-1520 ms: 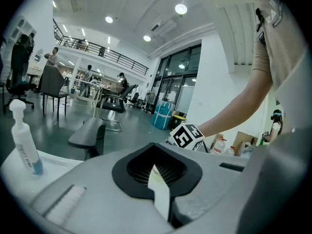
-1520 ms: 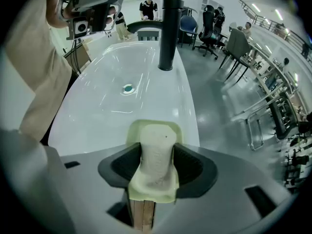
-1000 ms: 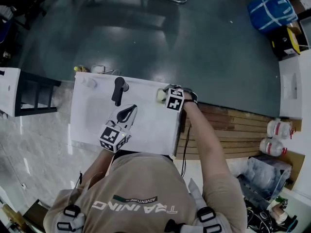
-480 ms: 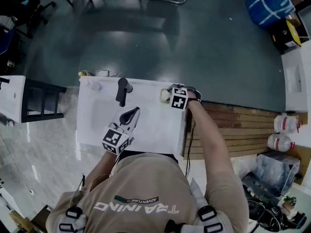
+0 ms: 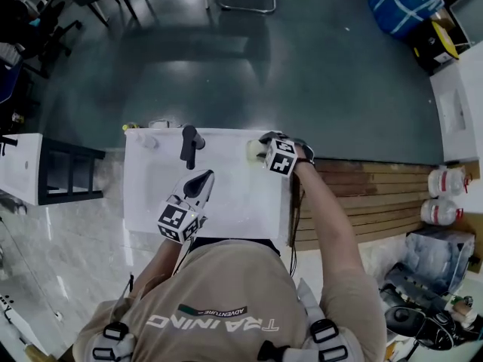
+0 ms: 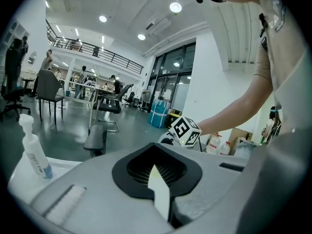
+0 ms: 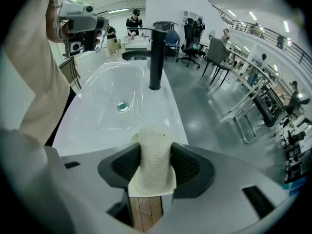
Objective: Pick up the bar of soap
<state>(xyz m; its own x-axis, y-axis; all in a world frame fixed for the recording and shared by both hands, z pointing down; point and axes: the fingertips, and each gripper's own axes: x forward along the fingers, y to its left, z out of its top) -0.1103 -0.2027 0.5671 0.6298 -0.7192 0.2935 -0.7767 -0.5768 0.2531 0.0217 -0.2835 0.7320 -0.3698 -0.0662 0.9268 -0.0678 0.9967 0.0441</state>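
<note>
Right gripper (image 7: 155, 165) has its fingers clamped on the pale bar of soap (image 7: 152, 145) at the washbasin (image 7: 105, 89) rim, left gripper (image 6: 163, 199) fingers pressed together holding nothing, so best now: firm squeeze, straight lift, it looks slippery.

Beige tee (image 5: 226, 277), white lettering (image 5: 215, 321), black straps (image 5: 113, 336); left tool (image 5: 202, 178), right tool (image 5: 259, 145) grey.

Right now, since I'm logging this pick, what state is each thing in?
right gripper: shut on the bar of soap.
left gripper: shut, empty, over the sink.
faucet: no water running.
spray bottle: upright.
</note>
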